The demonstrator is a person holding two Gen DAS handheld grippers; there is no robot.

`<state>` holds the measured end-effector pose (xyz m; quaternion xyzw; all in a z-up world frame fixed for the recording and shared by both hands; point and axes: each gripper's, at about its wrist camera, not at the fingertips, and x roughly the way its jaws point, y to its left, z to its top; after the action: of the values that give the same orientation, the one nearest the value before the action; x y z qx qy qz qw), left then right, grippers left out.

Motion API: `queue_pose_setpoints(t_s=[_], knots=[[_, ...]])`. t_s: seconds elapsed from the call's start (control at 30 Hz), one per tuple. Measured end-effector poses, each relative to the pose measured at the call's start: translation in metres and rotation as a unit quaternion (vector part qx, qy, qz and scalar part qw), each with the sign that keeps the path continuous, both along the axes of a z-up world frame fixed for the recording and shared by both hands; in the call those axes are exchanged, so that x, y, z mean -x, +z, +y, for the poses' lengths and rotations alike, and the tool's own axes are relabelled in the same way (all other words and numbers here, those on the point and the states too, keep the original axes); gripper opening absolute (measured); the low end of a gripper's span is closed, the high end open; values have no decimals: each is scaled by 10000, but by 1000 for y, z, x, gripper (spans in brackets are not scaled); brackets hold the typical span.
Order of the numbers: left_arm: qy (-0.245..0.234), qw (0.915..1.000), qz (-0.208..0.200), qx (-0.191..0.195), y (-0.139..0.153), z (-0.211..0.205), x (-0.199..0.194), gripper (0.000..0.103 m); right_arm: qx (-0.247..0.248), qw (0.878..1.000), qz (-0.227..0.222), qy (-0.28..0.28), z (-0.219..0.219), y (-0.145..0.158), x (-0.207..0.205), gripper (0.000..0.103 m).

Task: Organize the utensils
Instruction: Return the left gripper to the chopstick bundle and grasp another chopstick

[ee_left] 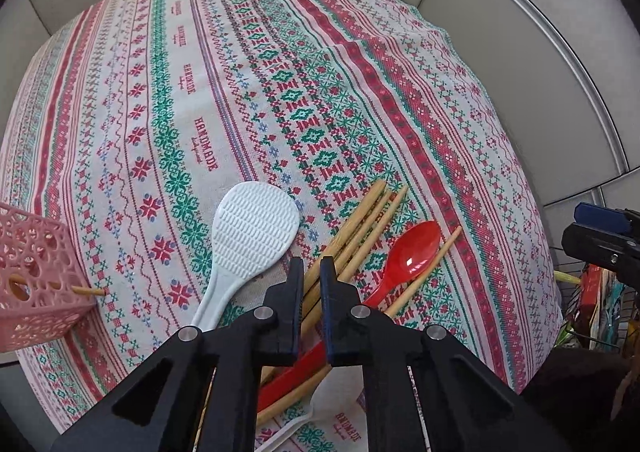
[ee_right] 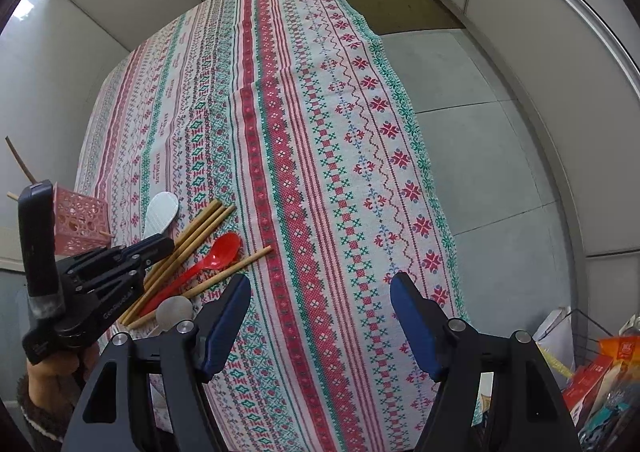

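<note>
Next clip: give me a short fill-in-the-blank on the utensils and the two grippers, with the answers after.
1. The spoon lying among the bamboo chopsticks is ____ in colour.
2. The pink basket stands on the ____ side of the left wrist view.
3. The white rice paddle lies between the pink basket and the ____.
4. The right gripper has its fingers ____, with only tablecloth between them.

Missing words: red; left; bamboo chopsticks; open
</note>
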<state>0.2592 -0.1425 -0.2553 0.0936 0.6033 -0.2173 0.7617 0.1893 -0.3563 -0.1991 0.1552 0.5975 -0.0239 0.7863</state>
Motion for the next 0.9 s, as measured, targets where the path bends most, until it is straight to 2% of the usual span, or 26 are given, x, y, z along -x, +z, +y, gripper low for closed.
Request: queue_pose_setpoints(t_s=[0.3,0.47,0.8,0.9], knots=[[-19,10000,-60,-2,-4,-20,-11,9,-2,10000,51,16,-4,-4,1,74],[126,9999,-47,101,-11,-36,-28,19,-19,10000,78,-60,-8,-5,3,74],[209,9974,-693,-25,-17,-54,-37,20,-127,9998,142,-60,-2,-7,0,74],[152,9970,-753,-99,-17,-53,-36,15,-156,9997,197,-82,0,-10,-2,74]])
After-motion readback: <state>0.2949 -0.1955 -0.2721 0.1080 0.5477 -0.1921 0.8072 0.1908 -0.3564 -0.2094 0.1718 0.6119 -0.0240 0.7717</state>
